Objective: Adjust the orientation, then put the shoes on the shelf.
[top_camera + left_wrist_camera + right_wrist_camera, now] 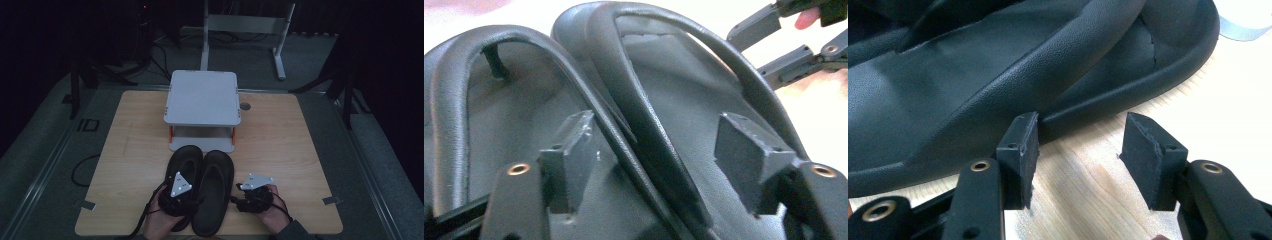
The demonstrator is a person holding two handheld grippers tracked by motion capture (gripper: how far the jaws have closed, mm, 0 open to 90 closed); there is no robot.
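Two black slippers lie side by side, toes away from me, on the wooden table [285, 145]: the left slipper [186, 159] and the right slipper [215, 180]. My left gripper [659, 135] hovers over their near ends. It is open, with the adjoining straps of the left slipper [454, 115] and the right slipper [674, 90] between its pads [744, 150], and neither pad presses on them. My right gripper [1080, 145] stands open just right of the right slipper [998, 75], low over bare wood, with nothing between its jaws. It also shows in the left gripper view [784, 47].
A pale grey raised stand [202, 97] on short orange legs sits on the table just beyond the slippers' toes. A small round grommet [244, 106] lies to its right. Bare wood extends on both sides. Cables and a metal frame [245, 30] are on the floor beyond.
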